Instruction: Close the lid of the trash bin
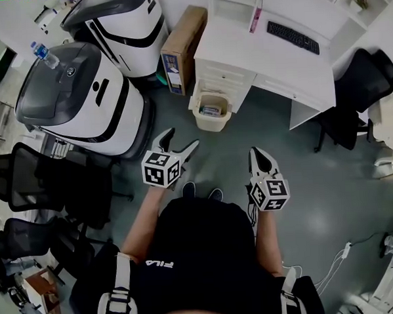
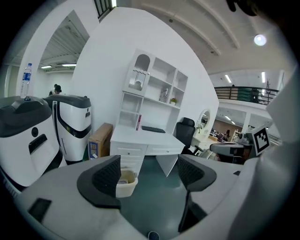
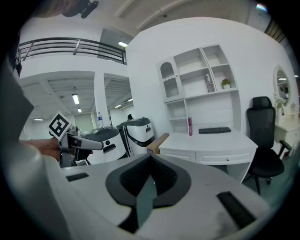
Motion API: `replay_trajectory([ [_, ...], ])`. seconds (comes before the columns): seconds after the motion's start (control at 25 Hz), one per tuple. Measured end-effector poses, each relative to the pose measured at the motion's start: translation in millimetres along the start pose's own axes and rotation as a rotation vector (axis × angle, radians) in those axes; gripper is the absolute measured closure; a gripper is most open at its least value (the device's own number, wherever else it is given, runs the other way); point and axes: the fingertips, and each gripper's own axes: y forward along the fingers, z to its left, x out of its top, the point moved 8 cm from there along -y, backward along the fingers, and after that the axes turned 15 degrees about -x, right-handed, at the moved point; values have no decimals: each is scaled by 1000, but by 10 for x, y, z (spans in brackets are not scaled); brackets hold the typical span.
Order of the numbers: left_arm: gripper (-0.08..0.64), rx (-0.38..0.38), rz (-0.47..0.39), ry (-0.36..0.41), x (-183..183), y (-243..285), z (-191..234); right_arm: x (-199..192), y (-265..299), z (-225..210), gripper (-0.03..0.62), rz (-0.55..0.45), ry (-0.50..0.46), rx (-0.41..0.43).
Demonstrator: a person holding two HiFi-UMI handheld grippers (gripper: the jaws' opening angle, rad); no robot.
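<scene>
Left gripper [image 1: 182, 139]: jaws spread wide with nothing between the pads. Through the gap I see only bare floor [image 2: 154, 197], and beyond it the trash bin [image 2: 126, 183], partly hidden behind one jaw. This gripper is held in the air, apart from the bin and aimed towards it.

Right gripper [image 1: 257, 155]: jaws pressed together and empty, as its own view confirms. It is held beside the left gripper, pointing the same general way, and touches nothing.

Trash bin: a small cream container standing on the green floor against the front of the white desk's drawer unit [image 1: 222, 79]. In the head view its top is open and I can make out contents inside. I cannot tell where its lid sits.

Surroundings: a keyboard [image 1: 293, 36] lies on the tabletop [image 1: 270, 60]. A cardboard box [image 1: 183, 49] stands just left of the desk. Two large white machines [image 1: 108, 105] with dark tops are further left, and a water bottle [image 1: 44, 54] rests on the nearer one. A black office chair [image 1: 360, 92] is at the desk's right.
</scene>
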Motion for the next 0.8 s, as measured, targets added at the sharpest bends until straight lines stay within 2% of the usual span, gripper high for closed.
replay_trajectory([
  [0.36,172,41,-5,10,-65,94,-328,-103,-122,-283,589,9,9,31],
  [0.8,172,52,-16,11,-52,237,-651,-186,-204,-569,589,14,38,69],
])
